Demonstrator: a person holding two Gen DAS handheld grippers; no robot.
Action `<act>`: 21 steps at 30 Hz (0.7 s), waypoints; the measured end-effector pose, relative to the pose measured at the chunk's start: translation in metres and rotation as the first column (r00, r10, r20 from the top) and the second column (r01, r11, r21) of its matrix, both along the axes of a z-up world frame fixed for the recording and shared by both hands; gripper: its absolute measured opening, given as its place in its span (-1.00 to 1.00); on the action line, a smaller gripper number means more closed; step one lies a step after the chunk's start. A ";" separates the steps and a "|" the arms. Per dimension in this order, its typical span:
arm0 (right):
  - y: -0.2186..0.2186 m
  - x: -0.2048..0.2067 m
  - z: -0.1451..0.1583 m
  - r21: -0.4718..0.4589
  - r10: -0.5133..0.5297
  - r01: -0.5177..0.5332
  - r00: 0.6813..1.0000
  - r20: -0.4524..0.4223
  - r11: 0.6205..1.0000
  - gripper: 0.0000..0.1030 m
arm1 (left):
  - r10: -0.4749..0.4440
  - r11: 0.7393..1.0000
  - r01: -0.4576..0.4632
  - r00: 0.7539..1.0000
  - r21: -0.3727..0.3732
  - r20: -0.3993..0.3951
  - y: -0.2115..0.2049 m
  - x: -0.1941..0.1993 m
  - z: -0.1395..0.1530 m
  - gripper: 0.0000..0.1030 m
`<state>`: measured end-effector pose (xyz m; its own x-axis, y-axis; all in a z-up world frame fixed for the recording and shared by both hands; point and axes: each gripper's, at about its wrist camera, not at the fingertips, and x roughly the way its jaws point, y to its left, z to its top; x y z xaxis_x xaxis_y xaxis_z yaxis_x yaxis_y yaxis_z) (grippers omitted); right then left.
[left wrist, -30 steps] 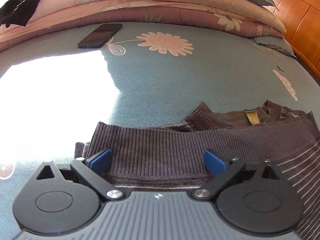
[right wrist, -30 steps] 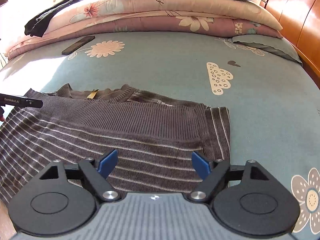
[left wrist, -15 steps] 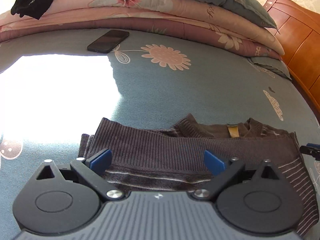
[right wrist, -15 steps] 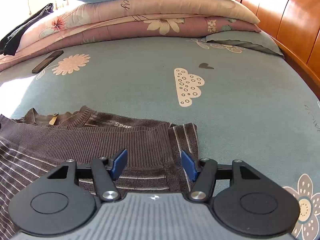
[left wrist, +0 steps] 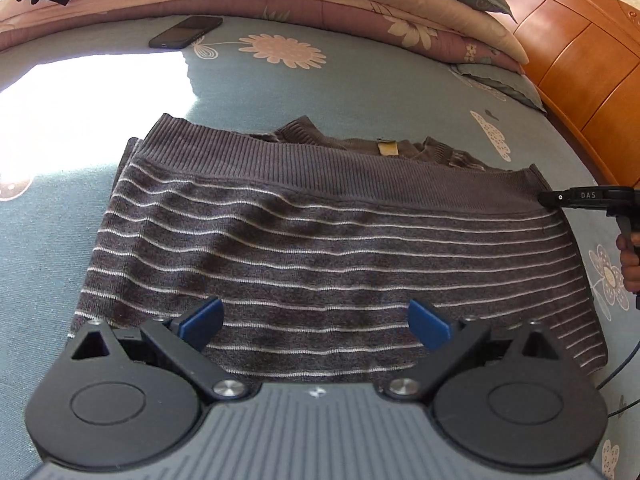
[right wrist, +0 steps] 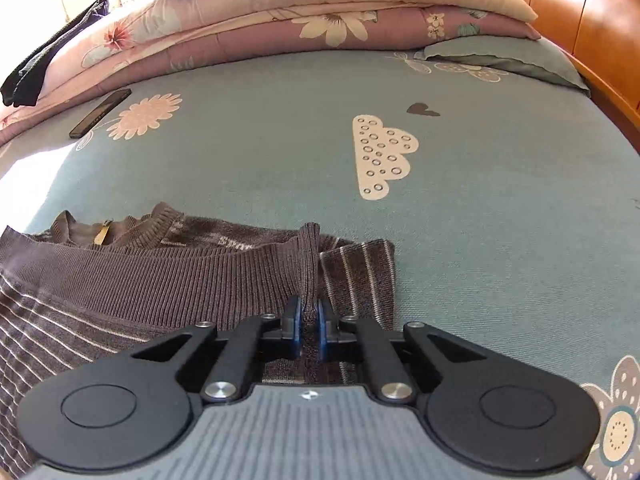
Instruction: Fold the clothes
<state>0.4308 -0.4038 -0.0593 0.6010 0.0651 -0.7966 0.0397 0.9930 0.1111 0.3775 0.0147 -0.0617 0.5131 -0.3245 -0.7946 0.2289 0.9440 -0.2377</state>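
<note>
A dark brown sweater [left wrist: 320, 248] with thin white stripes lies folded on the blue bedspread, ribbed hem across the top and neck label behind it. My left gripper [left wrist: 316, 320] hangs open above its near edge, nothing between the blue pads. In the right wrist view the same sweater [right wrist: 120, 280] fills the lower left. My right gripper [right wrist: 308, 322] is shut on a pinched ridge of the ribbed hem at the sweater's right corner. That right gripper [left wrist: 576, 196] also shows at the far right of the left wrist view, a hand behind it.
A black phone [left wrist: 186, 31] lies on the bedspread [right wrist: 480, 200] near the far left. Stacked floral quilts and pillows [right wrist: 320, 12] line the far side, with a dark garment [right wrist: 44, 64] draped on them. A wooden headboard [left wrist: 580, 60] stands at the right.
My right gripper closed from open onto the ribbed hem at the sweater's right corner. My left gripper drew back, so much more of the striped sweater shows in its view.
</note>
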 end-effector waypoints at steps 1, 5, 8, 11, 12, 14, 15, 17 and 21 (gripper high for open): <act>-0.002 0.003 -0.004 0.003 -0.012 0.012 1.000 -0.015 1.000 -0.81 | -0.011 1.000 0.011 1.000 -0.002 0.006 -0.001 0.000 0.000 0.90; -0.007 0.013 -0.022 0.007 -0.048 0.049 0.995 -0.083 0.999 -0.78 | -0.023 0.999 0.024 0.999 0.023 -0.048 -0.004 0.006 -0.015 0.90; 0.000 0.010 -0.017 -0.028 -0.061 0.059 0.996 -0.071 0.998 -0.59 | -0.023 0.999 0.025 0.999 0.044 -0.049 -0.004 0.002 -0.016 0.88; 0.005 -0.008 0.005 -0.045 -0.054 0.052 0.998 -0.023 0.998 -0.39 | -0.064 0.995 0.065 0.998 0.069 -0.014 -0.010 -0.012 -0.006 0.88; 0.007 -0.015 0.012 -0.048 -0.045 0.044 0.999 -0.012 0.998 -0.34 | -0.085 0.994 0.085 0.996 0.075 -0.010 -0.013 -0.017 -0.004 0.88; 0.013 -0.030 0.023 -0.046 -0.023 0.023 1.000 -0.003 0.999 -0.33 | -0.136 0.986 0.136 0.991 0.097 -0.006 -0.023 -0.028 -0.004 0.88; 0.017 -0.038 0.023 -0.045 -0.012 0.012 1.000 -0.012 0.999 -0.33 | -0.164 0.980 0.164 0.986 0.110 -0.008 -0.029 -0.034 -0.005 0.88; 0.025 -0.056 0.024 -0.042 0.009 -0.011 1.000 -0.029 0.999 -0.30 | -0.218 0.967 0.217 0.976 0.130 -0.009 -0.040 -0.047 -0.009 0.88; 0.040 -0.091 0.025 -0.037 0.054 -0.056 0.996 -0.067 0.998 -0.20 | -0.278 0.952 0.282 0.959 0.117 -0.048 -0.055 -0.072 -0.022 0.88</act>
<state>0.3402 -0.3634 -0.0348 0.5432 0.0653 -0.8371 -0.0093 0.9974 0.0718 0.3057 -0.0402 -0.0837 0.3906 -0.3519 -0.8506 0.4823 0.8653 -0.1364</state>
